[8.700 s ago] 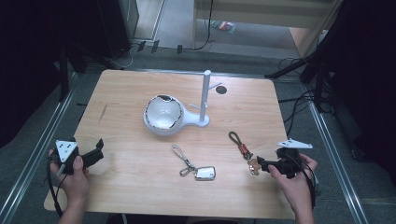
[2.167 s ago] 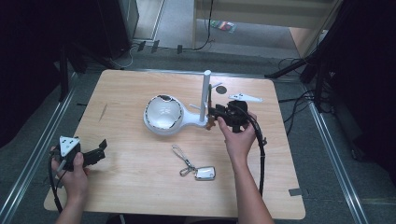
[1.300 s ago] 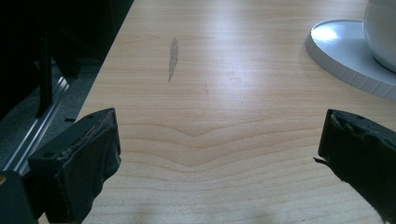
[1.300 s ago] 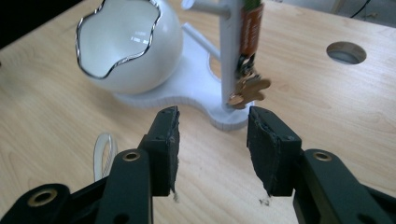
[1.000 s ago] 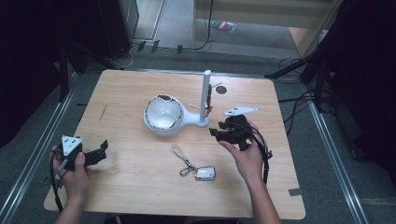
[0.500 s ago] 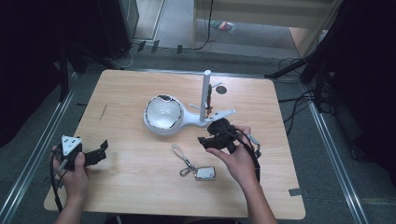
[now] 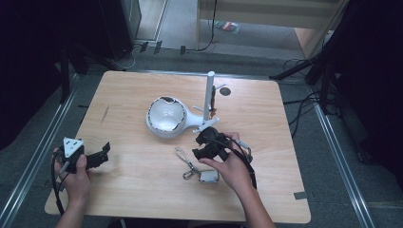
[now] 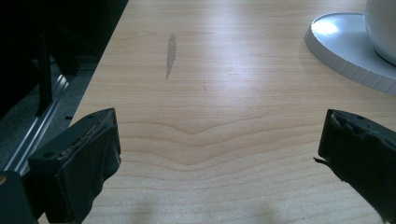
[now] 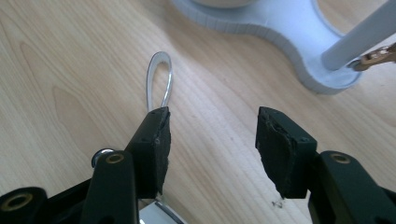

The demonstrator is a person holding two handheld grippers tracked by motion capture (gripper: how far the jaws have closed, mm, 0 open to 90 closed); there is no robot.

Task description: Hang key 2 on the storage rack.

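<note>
The right hand-held gripper (image 7: pixel 203 147) is hovering, released, over the silver key ring with its fob (image 7: pixel 190 166) on the wooden table (image 7: pixel 123 185) — having just been opening, moved from the white stand (image 7: pixel 209 102) — the left hand-held gripper (image 7: pixel 97 156) is gaping empty.

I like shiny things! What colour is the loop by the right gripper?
Silver: a thin metal loop lying on the wooden table, clearest in the right gripper view.

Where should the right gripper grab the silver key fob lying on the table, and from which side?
Probably take the key fob by its thin metal loop, which lies flat and clear of the white stand. Come straight down with the right gripper, open jaws straddling the wire.
</note>
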